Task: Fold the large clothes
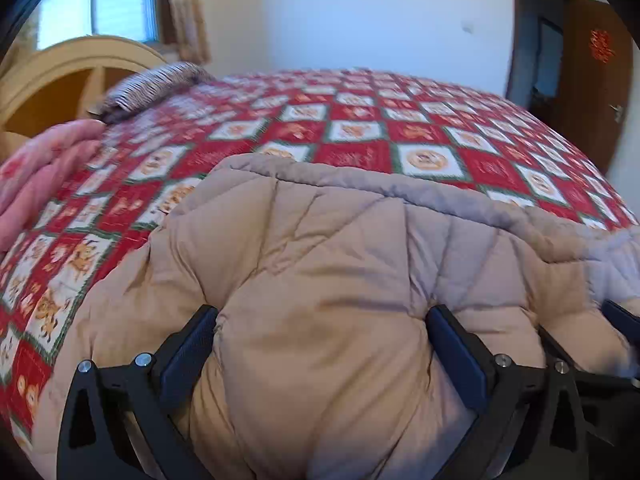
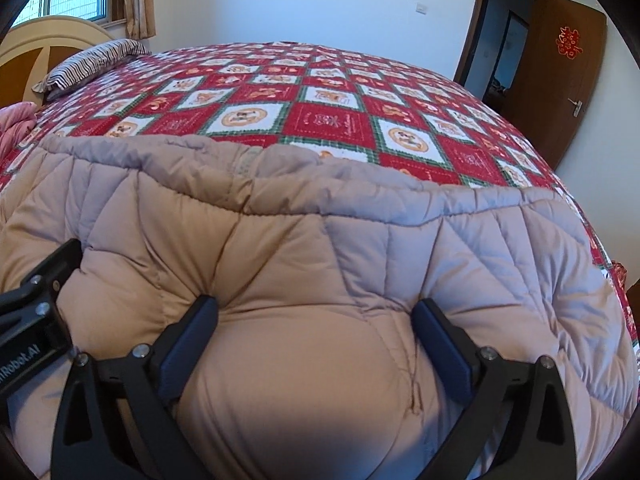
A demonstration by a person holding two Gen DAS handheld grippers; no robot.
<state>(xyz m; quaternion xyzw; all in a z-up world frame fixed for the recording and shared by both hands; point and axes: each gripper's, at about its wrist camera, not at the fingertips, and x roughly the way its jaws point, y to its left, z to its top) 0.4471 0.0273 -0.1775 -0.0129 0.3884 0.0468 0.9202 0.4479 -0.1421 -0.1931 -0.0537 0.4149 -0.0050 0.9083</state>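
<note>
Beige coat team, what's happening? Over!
Left tongs and right tongs spread wide, pressed into puffy beige coat. Coat on red checked bedspread. Nothing blocking.

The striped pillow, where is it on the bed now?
The striped pillow lies at the far left corner of the red checked bedspread in both views, against the wooden headboard, under the window and beyond the pink blanket.
</note>
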